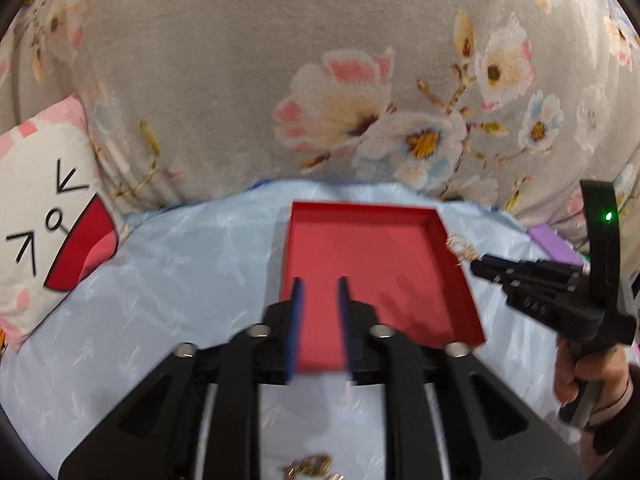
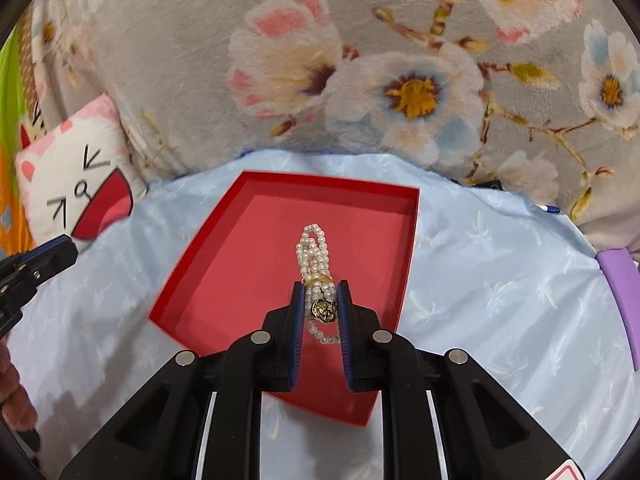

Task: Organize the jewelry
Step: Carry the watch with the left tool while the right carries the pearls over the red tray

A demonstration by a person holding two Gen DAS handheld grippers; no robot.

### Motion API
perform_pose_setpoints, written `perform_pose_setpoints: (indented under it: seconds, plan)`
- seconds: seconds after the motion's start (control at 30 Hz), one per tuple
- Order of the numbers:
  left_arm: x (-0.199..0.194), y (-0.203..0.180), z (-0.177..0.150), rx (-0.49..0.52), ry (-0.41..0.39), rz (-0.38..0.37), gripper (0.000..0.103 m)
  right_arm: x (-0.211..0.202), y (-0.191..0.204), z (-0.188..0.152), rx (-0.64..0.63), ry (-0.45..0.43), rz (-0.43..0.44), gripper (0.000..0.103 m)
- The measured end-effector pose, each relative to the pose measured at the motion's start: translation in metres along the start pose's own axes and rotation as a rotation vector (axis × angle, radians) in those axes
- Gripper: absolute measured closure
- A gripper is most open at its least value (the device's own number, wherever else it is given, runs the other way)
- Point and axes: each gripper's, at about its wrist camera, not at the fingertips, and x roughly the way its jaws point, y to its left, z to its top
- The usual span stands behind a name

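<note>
Covering the background in both views was a grey floral blanket (image 1: 240, 60), with a cartoon-cat pillow (image 1: 44, 208) at the left. Below these lay the pale blue bed cover (image 2: 500, 280), which served as the work surface.

On the cover sat the red tray (image 2: 224, 240), open-topped and shallow. Its floor was bare in both views: no jewelry rested in it.

The right gripper (image 2: 320, 300) was positioned over the tray, near its right side. Its jaws were closed to a narrow gap around a pearl bracelet (image 2: 314, 248), a multi-strand piece with a gold clasp and a dark gold charm. The strands projected forward past the fingertips and hung above the tray floor; contact with the floor could not be confirmed. In the left wrist view the same piece showed just beside the tray's right wall.

The left gripper (image 1: 320, 284) was over the near edge of the tray, jaws partly open and holding nothing.

A small cluster of gold jewelry (image 1: 312, 470) was visible on the cover at the bottom edge of the left wrist view, blurred and partly hidden by the gripper body.

Assessment: the task appeared to be at an early stage. The first piece was in transit and not yet deposited; at least the gold cluster remained to be collected. Further items could not be ruled out.
</note>
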Motion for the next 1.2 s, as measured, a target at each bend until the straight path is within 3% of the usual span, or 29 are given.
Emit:
perform_pose_setpoints:
  seconds: [0.07, 0.27, 0.43, 0.57, 0.77, 1.07, 1.2]
  plan:
    - [-0.003, 0.006, -0.033, 0.016, 0.037, 0.037, 0.04, 0.0, 0.003, -0.012, -0.008, 0.013, 0.018, 0.088]
    - [0.016, 0.015, -0.107, 0.041, 0.227, 0.037, 0.041, 0.0, 0.012, -0.038, 0.0, 0.054, 0.077, 0.088]
    - [0.034, 0.011, -0.134, 0.069, 0.288, 0.015, 0.041, -0.003, 0.025, -0.048, -0.028, 0.064, 0.079, 0.088]
    - [0.044, 0.005, -0.141, 0.084, 0.31, -0.003, 0.051, -0.002, 0.028, -0.051, -0.032, 0.072, 0.077, 0.088]
    - [0.045, 0.0, -0.141, 0.079, 0.306, -0.054, 0.086, 0.001, 0.03, -0.053, -0.032, 0.081, 0.074, 0.088]
    - [0.042, -0.005, -0.134, 0.046, 0.315, -0.097, 0.087, -0.002, 0.026, -0.046, -0.034, 0.061, 0.067, 0.088]
    - [0.029, -0.011, -0.102, 0.058, 0.247, -0.107, 0.087, -0.003, 0.017, -0.022, -0.026, 0.021, 0.04, 0.088]
